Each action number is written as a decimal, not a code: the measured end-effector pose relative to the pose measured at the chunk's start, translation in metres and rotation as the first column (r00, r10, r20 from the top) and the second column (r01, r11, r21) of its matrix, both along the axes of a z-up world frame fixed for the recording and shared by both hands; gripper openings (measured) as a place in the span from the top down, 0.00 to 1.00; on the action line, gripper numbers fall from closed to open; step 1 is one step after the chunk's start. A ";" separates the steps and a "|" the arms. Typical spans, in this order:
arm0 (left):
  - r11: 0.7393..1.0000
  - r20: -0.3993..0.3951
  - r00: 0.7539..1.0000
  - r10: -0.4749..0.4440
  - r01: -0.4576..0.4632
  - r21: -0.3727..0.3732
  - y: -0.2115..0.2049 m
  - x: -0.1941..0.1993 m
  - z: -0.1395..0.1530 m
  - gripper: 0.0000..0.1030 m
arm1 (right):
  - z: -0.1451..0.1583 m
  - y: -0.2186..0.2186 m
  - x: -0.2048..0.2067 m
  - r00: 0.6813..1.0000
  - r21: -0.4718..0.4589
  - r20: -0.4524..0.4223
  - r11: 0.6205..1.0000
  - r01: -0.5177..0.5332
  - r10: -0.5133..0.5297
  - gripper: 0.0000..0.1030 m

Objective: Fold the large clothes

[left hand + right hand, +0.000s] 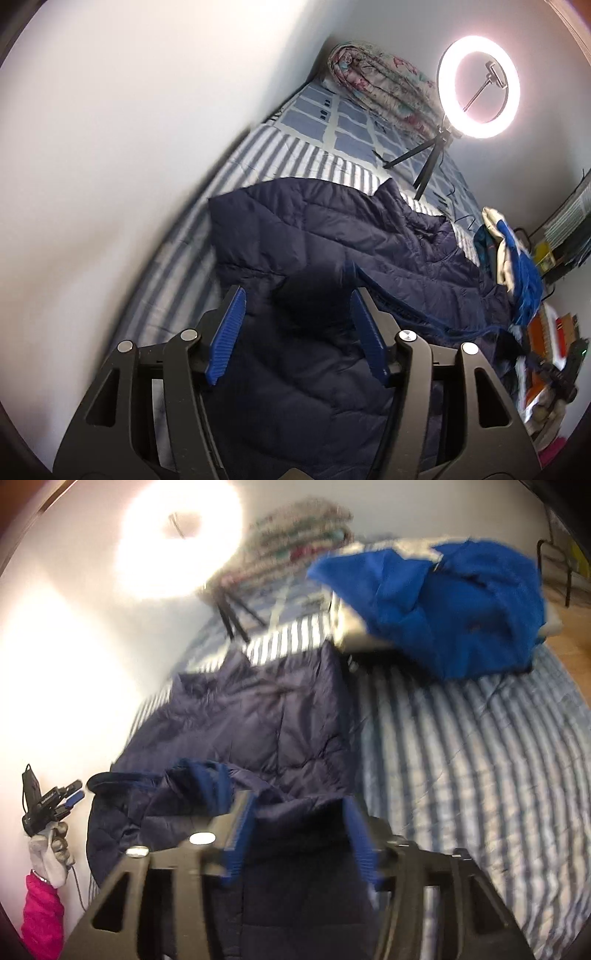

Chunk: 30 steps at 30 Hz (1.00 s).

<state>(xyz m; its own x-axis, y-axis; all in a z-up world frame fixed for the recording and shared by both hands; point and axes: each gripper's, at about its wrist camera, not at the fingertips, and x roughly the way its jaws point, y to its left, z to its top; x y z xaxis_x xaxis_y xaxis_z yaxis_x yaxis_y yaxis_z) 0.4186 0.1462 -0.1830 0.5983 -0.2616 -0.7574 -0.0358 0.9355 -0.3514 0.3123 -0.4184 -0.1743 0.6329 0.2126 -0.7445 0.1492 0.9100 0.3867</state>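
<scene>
Both the left gripper [295,332] and right gripper [299,834] stand apart, empty, above the navy quilted jacket [332,236], seemingly part-folded, with more folds left.

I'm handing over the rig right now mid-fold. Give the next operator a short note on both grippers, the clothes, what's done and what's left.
Left gripper: open, above the navy quilted jacket, nothing held.
Right gripper: open over the same jacket's near part, nothing held.
Jacket lies on the striped bed cover, partly folded over itself, still rumpled.
Blue garment is heaped at the far side, unfolded.
Left: finish and flatten the jacket, then fold the blue one.
</scene>
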 end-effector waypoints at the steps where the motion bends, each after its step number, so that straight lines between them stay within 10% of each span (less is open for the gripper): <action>1: 1.000 -0.007 1.000 -0.010 0.010 0.020 0.002 0.000 -0.002 0.41 | 0.003 -0.004 -0.005 1.000 -0.009 0.023 1.000 0.001 0.000 0.37; 13: 0.991 -0.146 0.984 -0.101 0.113 0.076 -0.022 0.017 -0.054 0.41 | -0.023 -0.001 0.018 0.998 -0.104 -0.039 0.994 -0.043 0.040 0.38; 15: 0.988 -0.144 0.984 -0.104 0.119 0.096 -0.028 0.017 -0.056 0.57 | -0.027 0.003 0.024 0.997 -0.119 -0.052 0.991 -0.056 0.051 0.38; 20: 0.979 -0.133 0.984 -0.115 0.135 0.151 -0.038 0.015 -0.055 0.95 | -0.032 0.013 0.032 0.993 -0.159 -0.088 0.983 -0.088 0.075 0.64; 24: 0.971 -0.095 0.987 -0.127 0.143 0.192 -0.041 0.009 -0.047 0.98 | -0.027 0.024 0.028 0.991 -0.258 -0.111 0.961 -0.103 0.076 0.94; 30: 0.968 -0.028 0.990 -0.140 0.143 0.206 -0.037 -0.004 -0.025 0.99 | -0.005 0.037 0.013 0.993 -0.367 -0.086 0.924 -0.106 0.080 1.00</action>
<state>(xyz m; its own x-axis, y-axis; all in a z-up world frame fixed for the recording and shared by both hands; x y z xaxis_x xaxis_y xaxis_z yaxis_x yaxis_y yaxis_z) 0.4149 0.1093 -0.2078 0.5558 -0.1799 -0.8116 0.0988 0.9837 -0.1504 0.3249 -0.3819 -0.1788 0.5686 -0.0309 -0.8220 0.0713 0.9974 0.0118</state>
